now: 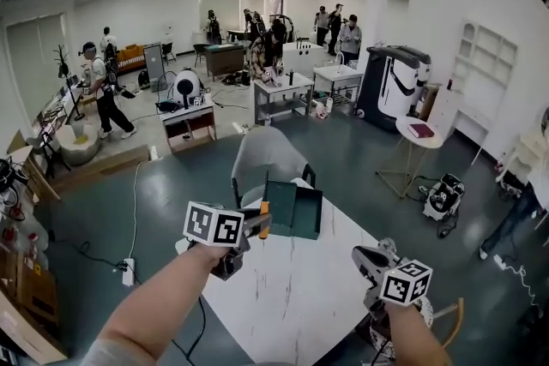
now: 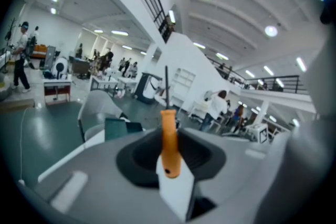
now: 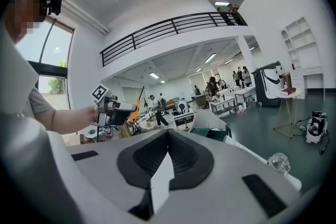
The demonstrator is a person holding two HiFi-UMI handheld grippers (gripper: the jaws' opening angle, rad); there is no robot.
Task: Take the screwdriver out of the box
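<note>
- Screwdriver [image 2: 169,139]: orange handle, thin dark shaft, upright, clamped by its handle in the left tongs [image 1: 254,227], clear of the box.
- Box [image 1: 293,208]: dark green, apparently open, at the white tabletop's [image 1: 292,296] far edge.

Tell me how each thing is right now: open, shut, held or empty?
screwdriver: out of the box, held by its orange handle.
left gripper: shut on the screwdriver.
right gripper: jaws together, nothing between them.
box: open, standing on the table.
</note>
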